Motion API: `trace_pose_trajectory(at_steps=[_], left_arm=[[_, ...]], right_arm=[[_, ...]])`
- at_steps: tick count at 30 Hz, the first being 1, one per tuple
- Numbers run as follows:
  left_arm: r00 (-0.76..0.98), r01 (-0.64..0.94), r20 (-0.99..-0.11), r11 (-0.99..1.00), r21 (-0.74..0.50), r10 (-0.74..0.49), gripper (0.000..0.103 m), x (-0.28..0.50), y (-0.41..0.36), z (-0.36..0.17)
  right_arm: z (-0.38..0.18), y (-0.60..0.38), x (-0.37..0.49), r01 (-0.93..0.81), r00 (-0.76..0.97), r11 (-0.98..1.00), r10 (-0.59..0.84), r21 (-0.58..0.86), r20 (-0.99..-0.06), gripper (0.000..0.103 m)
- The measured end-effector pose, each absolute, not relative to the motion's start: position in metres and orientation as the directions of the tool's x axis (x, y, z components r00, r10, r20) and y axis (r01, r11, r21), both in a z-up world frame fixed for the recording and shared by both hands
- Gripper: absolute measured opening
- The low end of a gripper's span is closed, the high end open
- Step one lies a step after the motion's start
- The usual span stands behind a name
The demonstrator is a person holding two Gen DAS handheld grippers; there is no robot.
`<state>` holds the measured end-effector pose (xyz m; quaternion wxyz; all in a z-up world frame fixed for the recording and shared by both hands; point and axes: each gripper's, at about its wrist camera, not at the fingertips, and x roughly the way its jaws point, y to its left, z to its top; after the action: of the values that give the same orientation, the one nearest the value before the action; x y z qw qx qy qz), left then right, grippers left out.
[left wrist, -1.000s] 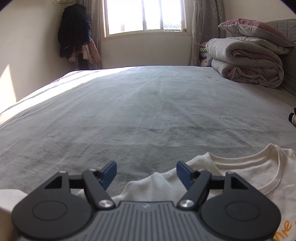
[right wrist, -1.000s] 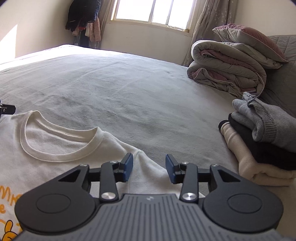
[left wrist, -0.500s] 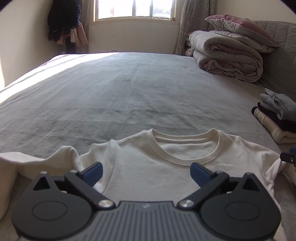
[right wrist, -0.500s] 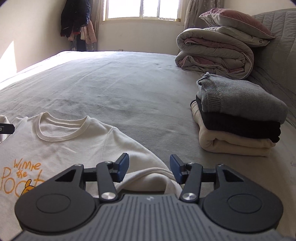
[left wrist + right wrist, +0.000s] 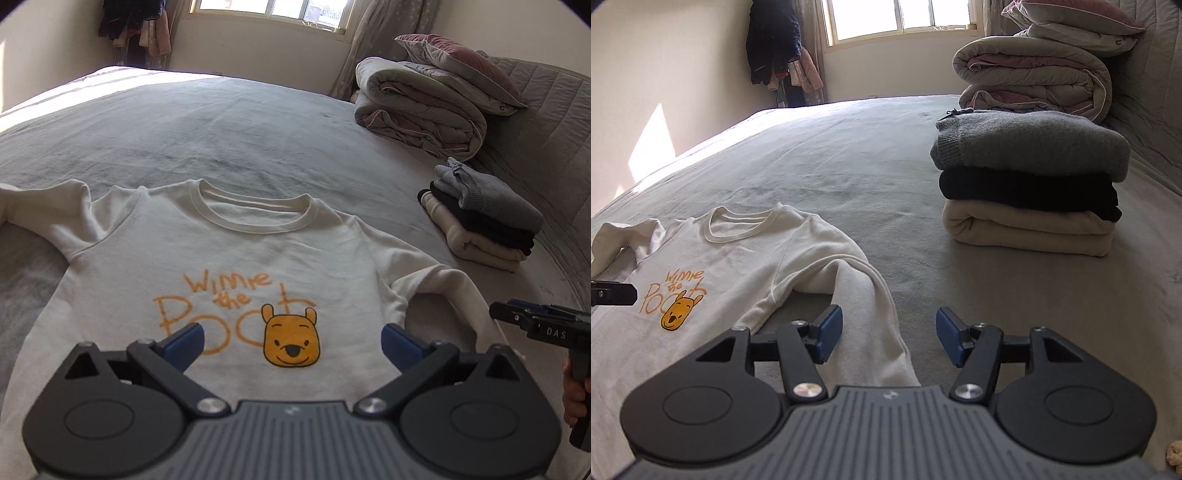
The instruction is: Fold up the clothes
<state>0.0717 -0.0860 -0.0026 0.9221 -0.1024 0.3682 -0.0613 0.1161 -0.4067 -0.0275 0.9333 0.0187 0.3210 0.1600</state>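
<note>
Sweatshirt [image 5: 229, 266] lies flat, print up, centre frame on the bed [image 5: 221, 122] in the left wrist view; left gripper [image 5: 291, 341] hangs over it, released, jaws wide. Right wrist view: right gripper [image 5: 889, 334], jaws just widened, holds nothing above the sleeve [image 5: 875, 314] at lower centre. Folding looks unstarted; 1 sleeve needs pinching next.

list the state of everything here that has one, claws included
white sweatshirt: spread flat on the bed, print up, unfolded, sleeves bent
stack of clothes: three folded garments, grey on black on cream
quilt: rolled up, pillow on top
left claw: open, jaws have just been opening, empty
right claw: open, jaws have just been opening, sleeve below, not gripped
</note>
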Motion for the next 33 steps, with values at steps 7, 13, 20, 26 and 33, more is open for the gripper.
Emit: trace_pose_trajectory(at_steps=[7, 13, 20, 26, 33], left_arm=[[0.717, 0.097, -0.653, 0.963, -0.253, -0.244, 0.102, 0.063, -0.123, -0.007], [0.688, 0.158, -0.623, 0.914, -0.374, -0.374, 0.093, 0.079, -0.154, -0.013], [0.608, 0.197, -0.594, 0.825, -0.529, -0.526, 0.069, 0.097, -0.202, -0.028], [0.564, 0.222, -0.605, 0.809, -0.545, -0.562, 0.049, 0.103, -0.222, -0.032], [0.496, 0.185, -0.642, 0.794, -0.579, -0.585, 0.023, 0.108, -0.231, -0.055]], right_arm=[[-0.041, -0.444, 0.101, -0.426, 0.725, 0.874, 0.485, 0.236, -0.489, 0.060], [-0.046, -0.475, 0.087, -0.512, 0.659, 0.817, 0.572, 0.266, -0.489, 0.060], [-0.057, -0.478, 0.094, -0.493, 0.573, 0.785, 0.618, 0.375, -0.538, 0.047], [-0.057, -0.476, 0.091, -0.461, 0.589, 0.833, 0.544, 0.304, -0.597, 0.042], [-0.059, -0.480, 0.091, -0.487, 0.591, 0.812, 0.578, 0.322, -0.563, 0.013]])
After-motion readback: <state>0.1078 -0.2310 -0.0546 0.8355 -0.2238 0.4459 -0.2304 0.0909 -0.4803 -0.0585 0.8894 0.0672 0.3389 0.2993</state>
